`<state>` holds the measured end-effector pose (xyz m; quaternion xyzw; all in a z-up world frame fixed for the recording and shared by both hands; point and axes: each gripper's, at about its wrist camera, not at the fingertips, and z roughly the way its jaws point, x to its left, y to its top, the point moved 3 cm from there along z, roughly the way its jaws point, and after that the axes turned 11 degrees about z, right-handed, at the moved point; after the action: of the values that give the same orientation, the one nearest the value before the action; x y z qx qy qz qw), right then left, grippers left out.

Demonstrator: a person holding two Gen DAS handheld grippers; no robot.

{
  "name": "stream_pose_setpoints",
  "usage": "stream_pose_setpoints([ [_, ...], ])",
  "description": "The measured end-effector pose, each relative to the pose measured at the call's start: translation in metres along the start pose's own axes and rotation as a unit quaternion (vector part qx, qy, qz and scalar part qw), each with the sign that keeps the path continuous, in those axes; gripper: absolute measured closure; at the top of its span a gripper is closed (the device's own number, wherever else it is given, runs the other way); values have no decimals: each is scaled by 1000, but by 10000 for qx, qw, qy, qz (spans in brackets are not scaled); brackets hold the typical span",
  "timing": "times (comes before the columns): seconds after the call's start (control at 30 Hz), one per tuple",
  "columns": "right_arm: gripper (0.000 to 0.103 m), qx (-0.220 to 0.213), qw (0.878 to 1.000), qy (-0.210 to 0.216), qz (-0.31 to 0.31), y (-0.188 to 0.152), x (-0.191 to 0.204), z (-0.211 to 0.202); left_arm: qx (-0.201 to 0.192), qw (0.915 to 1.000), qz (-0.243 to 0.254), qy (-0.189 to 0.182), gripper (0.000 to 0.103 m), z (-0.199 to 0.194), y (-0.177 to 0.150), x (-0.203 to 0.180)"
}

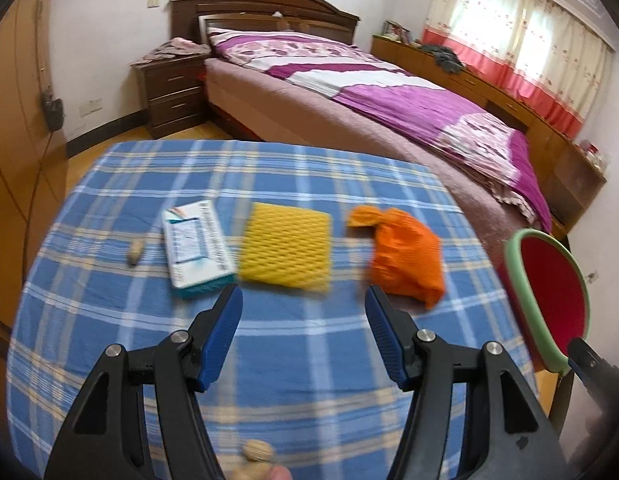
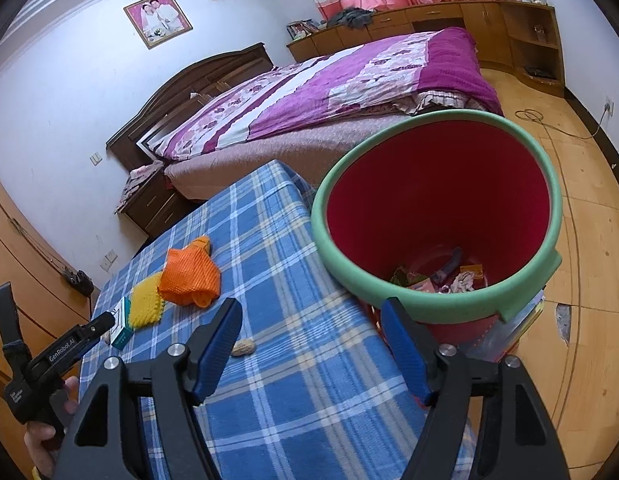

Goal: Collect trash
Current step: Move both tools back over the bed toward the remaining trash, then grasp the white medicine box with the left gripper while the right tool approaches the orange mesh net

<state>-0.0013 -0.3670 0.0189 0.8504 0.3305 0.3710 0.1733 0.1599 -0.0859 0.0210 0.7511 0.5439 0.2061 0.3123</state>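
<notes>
On the blue plaid tablecloth (image 1: 301, 344) lie a peanut shell (image 1: 134, 255), a white and teal carton (image 1: 196, 248), a yellow foam net (image 1: 286, 247) and an orange foam net (image 1: 405, 258). My left gripper (image 1: 303, 304) is open and empty, just short of the yellow net. Another peanut (image 1: 258, 451) lies under it. My right gripper (image 2: 311, 320) is open and empty beside the red bin with a green rim (image 2: 433, 216), which holds some wrappers. In the right wrist view the peanut (image 2: 240, 347) sits by the left finger; the orange net (image 2: 191, 278), yellow net (image 2: 146, 306) and carton (image 2: 121, 330) lie further left.
The left gripper's body (image 2: 49, 360) and the hand holding it show at the lower left of the right wrist view. A bed with a purple quilt (image 1: 389, 92) stands behind the table, with a nightstand (image 1: 171, 94) and low cabinets (image 1: 489, 84). The bin (image 1: 549, 296) stands off the table's right edge.
</notes>
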Motion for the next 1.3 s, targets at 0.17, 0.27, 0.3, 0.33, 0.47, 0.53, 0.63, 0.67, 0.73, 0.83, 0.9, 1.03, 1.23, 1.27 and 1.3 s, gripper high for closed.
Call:
stream_pose_setpoints([
  [0.17,28,87,9999,-44,-45,-6,11,6,97,9996,-247,139,39,8,0,33],
  [0.27,28,166,9998,-21,-82,-11,20,12,162,9989,-361,260,39,15,1,51],
  [0.3,28,186,9998,-26,-103,-12,24,14,194,9986,-387,289,39,18,1,57],
  [0.33,28,201,9997,-39,-128,-14,27,17,210,9985,-407,300,39,21,2,62],
  [0.47,28,272,9994,-87,-183,-20,37,25,252,9981,-455,330,39,31,5,76],
  [0.53,28,313,9992,-118,-222,-21,43,31,314,9979,-457,343,39,38,7,80],
  [0.63,28,352,9988,-168,-308,-24,50,37,366,9977,-479,306,39,48,10,84],
  [0.67,28,364,9986,-183,-339,-24,52,39,383,9977,-469,291,39,53,11,84],
  [0.73,25,371,9983,-220,-395,-24,57,42,436,9976,-445,287,39,60,13,84],
  [0.83,24,339,9978,-283,-501,-23,65,46,565,9969,-480,261,39,71,13,85],
  [0.9,24,350,9973,-310,-559,-22,70,50,610,9963,-559,216,39,77,11,88],
  [1.03,20,425,9967,-329,-614,-20,79,60,523,9964,-632,194,39,80,9,90],
  [1.23,19,524,9946,-407,-792,-18,98,81,328,9979,-537,153,39,79,7,89],
  [1.27,19,553,9942,-414,-830,-18,103,86,305,9982,-494,162,39,79,6,88],
  [1.3,19,568,9938,-419,-862,-18,106,90,290,9984,-445,175,39,79,6,88],
])
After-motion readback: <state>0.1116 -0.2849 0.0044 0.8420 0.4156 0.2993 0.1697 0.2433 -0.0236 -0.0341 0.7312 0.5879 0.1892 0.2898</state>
